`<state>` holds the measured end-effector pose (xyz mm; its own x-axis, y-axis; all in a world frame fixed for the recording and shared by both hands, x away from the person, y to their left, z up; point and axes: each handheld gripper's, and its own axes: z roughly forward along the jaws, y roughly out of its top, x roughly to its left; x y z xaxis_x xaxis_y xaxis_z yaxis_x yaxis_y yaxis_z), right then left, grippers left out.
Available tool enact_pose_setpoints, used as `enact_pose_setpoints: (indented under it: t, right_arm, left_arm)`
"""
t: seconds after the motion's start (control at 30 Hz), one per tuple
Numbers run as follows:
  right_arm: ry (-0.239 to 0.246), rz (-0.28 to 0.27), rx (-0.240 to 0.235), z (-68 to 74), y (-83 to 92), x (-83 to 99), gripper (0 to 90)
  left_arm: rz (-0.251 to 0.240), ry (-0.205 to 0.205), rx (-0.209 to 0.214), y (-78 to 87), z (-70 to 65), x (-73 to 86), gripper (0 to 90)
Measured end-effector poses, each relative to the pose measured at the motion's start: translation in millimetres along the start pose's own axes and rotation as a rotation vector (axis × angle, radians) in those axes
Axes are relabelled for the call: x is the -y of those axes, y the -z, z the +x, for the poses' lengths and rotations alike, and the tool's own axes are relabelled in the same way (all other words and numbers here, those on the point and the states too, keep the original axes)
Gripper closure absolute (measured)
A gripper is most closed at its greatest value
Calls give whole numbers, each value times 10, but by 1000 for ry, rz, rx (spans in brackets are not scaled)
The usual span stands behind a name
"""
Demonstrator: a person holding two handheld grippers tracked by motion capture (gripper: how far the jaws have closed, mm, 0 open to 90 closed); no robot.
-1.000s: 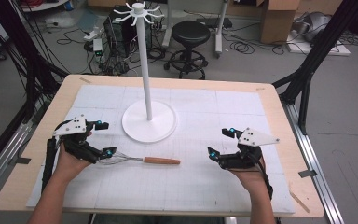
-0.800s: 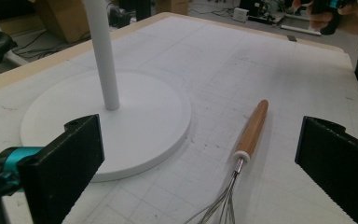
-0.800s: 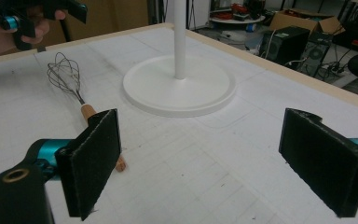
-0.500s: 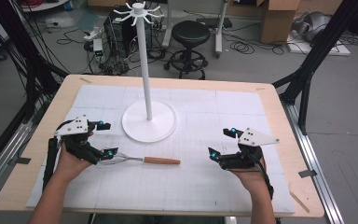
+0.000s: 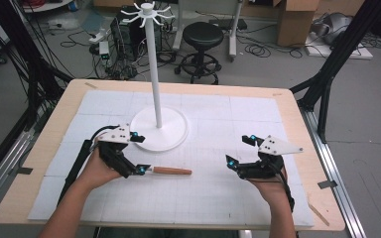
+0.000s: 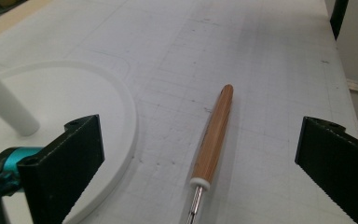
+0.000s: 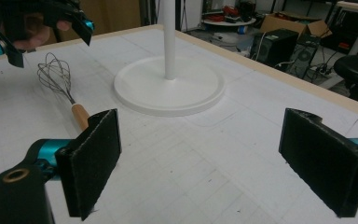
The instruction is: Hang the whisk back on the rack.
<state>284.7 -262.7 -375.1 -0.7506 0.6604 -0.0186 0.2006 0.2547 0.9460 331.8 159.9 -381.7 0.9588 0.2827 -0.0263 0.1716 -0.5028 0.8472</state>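
Observation:
A whisk with a wooden handle [image 5: 171, 171] lies on the white mat, handle pointing right. My left gripper [image 5: 139, 153] is open and sits low over the whisk's wire end, which it hides in the high view. In the left gripper view the handle [image 6: 214, 133] runs between the two spread jaws of my left gripper [image 6: 199, 154], untouched by either. My right gripper [image 5: 240, 150] is open over bare mat at the right, apart from the whisk. The right gripper view looks past my right gripper [image 7: 207, 154] to the wire head [image 7: 56, 74] and the left gripper [image 7: 39, 35].
A white hook stand [image 5: 153, 69] rises from a round base [image 5: 176, 134] just behind the left gripper. The mat [image 5: 218, 198] covers a wooden table [image 5: 297, 106]. A stool [image 5: 203, 34], boxes and cables are on the floor beyond.
My left gripper has moved right along the whisk, now covering its wire head with the handle between its jaws. The right gripper has barely shifted.

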Motion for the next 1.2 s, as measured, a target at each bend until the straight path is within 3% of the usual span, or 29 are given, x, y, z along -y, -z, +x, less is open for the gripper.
enact_pose_setpoints:
  t: [0.1,0.2,0.47,0.7,0.87,1.2]
  right_arm:
    - [7,5,3,5,-11,0,121]
    - [5,9,1,11,-20,2,121]
    - [13,25,-2,19,-57,10,121]
    - [8,26,-2,25,-50,9,122]
    - [14,28,-3,25,-60,12,122]
    - [18,38,-5,34,-86,16,123]
  left_arm:
    - [73,-26,11,-131,-15,-72,17]
    - [92,-28,23,-223,-23,-125,17]
    - [246,-52,25,-518,-11,-168,20]
    - [344,-72,70,-702,-29,-150,225]
    - [403,-65,84,-735,-6,-122,342]
    - [474,-83,89,-824,-18,-90,513]
